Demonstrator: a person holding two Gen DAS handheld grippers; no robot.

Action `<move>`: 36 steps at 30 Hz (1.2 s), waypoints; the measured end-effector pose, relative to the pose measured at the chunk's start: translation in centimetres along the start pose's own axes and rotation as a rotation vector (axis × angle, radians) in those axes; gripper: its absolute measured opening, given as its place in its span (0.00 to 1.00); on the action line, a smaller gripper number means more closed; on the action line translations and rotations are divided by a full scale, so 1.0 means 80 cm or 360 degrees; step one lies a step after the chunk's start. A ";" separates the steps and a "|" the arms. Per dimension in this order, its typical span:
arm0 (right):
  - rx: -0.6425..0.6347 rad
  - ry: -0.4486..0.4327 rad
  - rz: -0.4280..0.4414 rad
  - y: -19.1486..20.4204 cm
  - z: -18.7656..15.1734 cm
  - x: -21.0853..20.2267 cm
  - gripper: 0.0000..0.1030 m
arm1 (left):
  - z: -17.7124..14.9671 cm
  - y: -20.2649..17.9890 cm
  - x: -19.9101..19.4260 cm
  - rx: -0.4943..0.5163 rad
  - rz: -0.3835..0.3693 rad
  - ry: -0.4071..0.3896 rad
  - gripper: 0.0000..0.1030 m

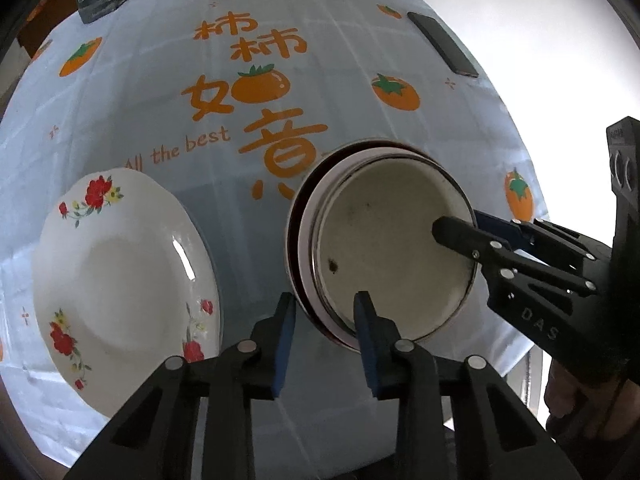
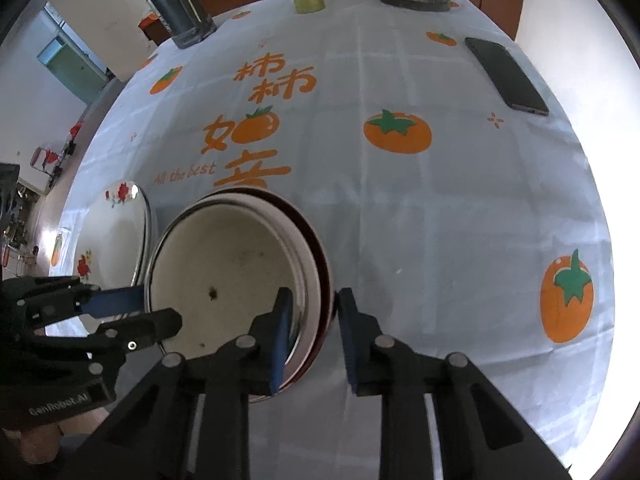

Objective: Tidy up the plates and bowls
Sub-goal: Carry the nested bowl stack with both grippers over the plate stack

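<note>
both grippers straddle opposite rims of the nested bowls point(image 1: 384, 248) near the table's front edge; left gripper point(image 1: 324, 312) jaws gape, right gripper point(image 2: 314, 312) looks narrowly clamped. next likely calls for the left closing, then lifting level.

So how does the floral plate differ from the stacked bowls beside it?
The floral plate is shallow, white with red flowers, lying alone and ungripped. The stacked bowls are deep, plain cream inside, nested, with both grippers' jaws straddling the rims. Both are round and rest on the tablecloth.

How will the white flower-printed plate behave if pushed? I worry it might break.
The white flower-printed plate looks like glazed ceramic, so probably stiff and chippable. Its glossy glare suggests a slippery surface. Lying flat on the persimmon-print tablecloth, it should slide, perhaps bunching the cloth, rather than tip.
</note>
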State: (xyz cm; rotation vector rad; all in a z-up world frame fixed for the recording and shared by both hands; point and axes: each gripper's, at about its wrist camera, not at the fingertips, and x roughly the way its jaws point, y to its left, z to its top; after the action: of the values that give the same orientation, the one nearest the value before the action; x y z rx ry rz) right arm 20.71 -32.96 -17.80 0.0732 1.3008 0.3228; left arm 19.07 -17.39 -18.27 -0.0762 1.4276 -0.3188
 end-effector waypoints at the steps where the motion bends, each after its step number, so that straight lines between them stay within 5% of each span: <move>1: -0.0007 -0.0004 -0.0012 0.002 0.000 -0.002 0.21 | -0.002 0.001 -0.003 0.0001 -0.0007 -0.0003 0.31; 25: -0.0313 -0.0069 0.0068 0.129 0.036 -0.034 0.20 | -0.038 0.095 -0.121 -0.0213 0.0086 -0.0260 0.31; 36: -0.0454 -0.0056 0.0109 0.195 0.048 -0.019 0.20 | -0.060 0.148 -0.131 -0.0354 0.0123 -0.0271 0.31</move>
State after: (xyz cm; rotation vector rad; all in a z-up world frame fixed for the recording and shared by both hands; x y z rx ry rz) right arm 20.99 -18.05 -11.74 -0.1175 1.2078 0.5600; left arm 15.28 -2.67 -11.77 -0.2240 1.2889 -0.0863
